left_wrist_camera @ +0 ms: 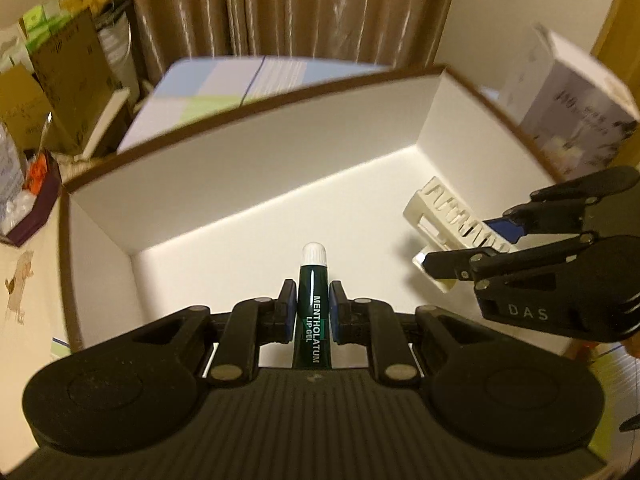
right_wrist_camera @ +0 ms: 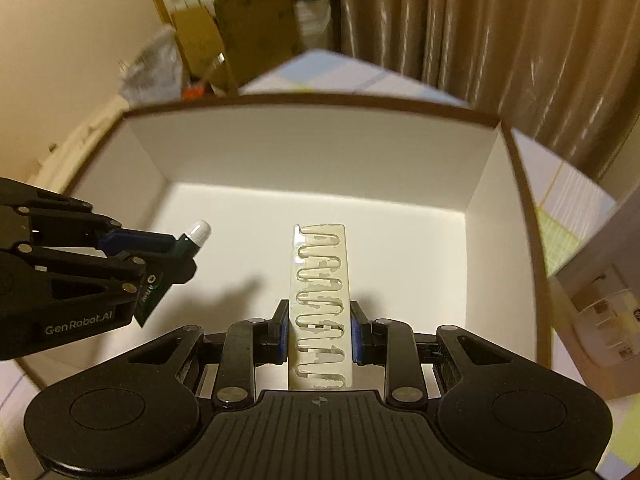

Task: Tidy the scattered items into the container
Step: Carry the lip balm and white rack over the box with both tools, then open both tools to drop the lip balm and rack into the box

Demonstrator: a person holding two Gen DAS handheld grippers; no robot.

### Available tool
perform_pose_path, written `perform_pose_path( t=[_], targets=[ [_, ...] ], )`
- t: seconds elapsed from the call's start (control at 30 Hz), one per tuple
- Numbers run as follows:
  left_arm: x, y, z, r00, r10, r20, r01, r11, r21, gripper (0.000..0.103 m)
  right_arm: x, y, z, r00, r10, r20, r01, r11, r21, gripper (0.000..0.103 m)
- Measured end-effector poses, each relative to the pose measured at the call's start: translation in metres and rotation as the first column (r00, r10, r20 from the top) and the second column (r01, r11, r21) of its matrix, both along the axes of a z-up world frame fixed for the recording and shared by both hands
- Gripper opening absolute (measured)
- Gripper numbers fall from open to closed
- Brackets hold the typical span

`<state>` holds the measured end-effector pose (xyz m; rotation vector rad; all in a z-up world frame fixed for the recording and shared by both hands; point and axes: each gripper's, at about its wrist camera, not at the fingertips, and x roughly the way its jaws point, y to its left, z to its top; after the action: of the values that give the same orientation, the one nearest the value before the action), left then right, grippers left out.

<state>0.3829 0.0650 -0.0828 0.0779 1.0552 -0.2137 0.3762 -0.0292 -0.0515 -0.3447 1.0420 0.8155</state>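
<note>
My left gripper (left_wrist_camera: 311, 307) is shut on a dark green Mentholatum lip gel tube (left_wrist_camera: 311, 312) with a white cap, held over the open white box (left_wrist_camera: 256, 168) with a brown rim. My right gripper (right_wrist_camera: 320, 330) is shut on a cream plastic strip of clips (right_wrist_camera: 321, 304), also held over the box (right_wrist_camera: 316, 152). In the left wrist view the right gripper (left_wrist_camera: 476, 240) holds the strip (left_wrist_camera: 448, 216) at the right. In the right wrist view the left gripper (right_wrist_camera: 176, 254) holds the tube (right_wrist_camera: 192, 238) at the left. The box floor in view is bare.
The box sits on a pale checked cloth (left_wrist_camera: 208, 88). Cardboard boxes and bags (left_wrist_camera: 60, 72) stand at the back left, brown curtains (left_wrist_camera: 304, 4) behind. A white carton (left_wrist_camera: 576, 96) stands to the right of the box.
</note>
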Motion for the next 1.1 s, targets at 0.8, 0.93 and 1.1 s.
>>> perform_pose_path(
  t=[0.8,0.93,1.1],
  targets=[
    [0.020,0.019,-0.039,0.977,0.092,-0.195,-0.076,0.993,0.088,0.095,0.013,0.008,-0.012,0.995,0.086,-0.047,-0.092,0.985,-0.146,0.099],
    [0.016,0.022,-0.034,0.977,0.105,-0.188,-0.088,0.991,0.097,0.095,0.009,0.004,-0.010,0.995,0.092,-0.049,-0.098,0.985,-0.143,0.099],
    [0.006,0.024,-0.024,0.978,0.111,-0.177,-0.097,0.992,0.087,0.095,-0.002,0.008,-0.006,0.995,0.089,-0.050,-0.095,0.988,-0.126,0.099]
  ],
)
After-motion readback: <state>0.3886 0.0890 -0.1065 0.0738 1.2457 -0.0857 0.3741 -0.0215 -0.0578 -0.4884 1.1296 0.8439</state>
